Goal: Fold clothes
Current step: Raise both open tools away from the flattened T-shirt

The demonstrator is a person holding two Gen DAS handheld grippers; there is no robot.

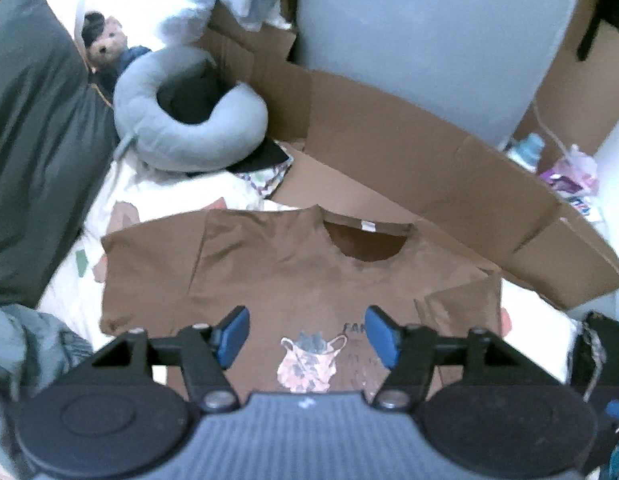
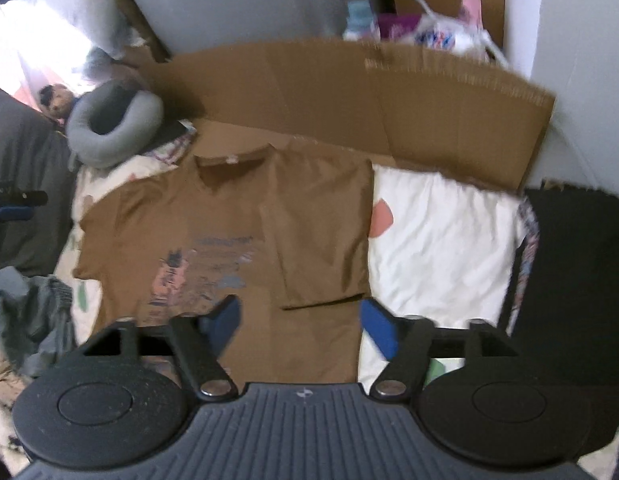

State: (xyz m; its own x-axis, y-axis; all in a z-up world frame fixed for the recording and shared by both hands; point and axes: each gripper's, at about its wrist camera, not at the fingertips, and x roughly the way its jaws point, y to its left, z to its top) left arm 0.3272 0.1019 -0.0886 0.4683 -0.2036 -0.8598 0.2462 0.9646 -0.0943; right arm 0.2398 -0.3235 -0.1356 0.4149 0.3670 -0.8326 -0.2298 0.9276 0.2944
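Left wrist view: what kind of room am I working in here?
Most likely a bedroom, with the work done on a bed: the brown T-shirt lies on a patterned sheet, with a dark pillow and a teddy bear beside it.

My left gripper (image 1: 307,334) has a grey ribbed body with a small pale mark near its front edge. A round black disc with a raised centre sits on each side. Black linkage arms pivot on silver screws and carry black triangular brackets with smaller bolts on top. Its fingertips (image 1: 379,334) wear blue pads. My right gripper (image 2: 299,326) is built the same way: dark ribbed body with a small cross-shaped mark, two black discs, silver pivot screws, and blue pads on its fingertips (image 2: 379,330).
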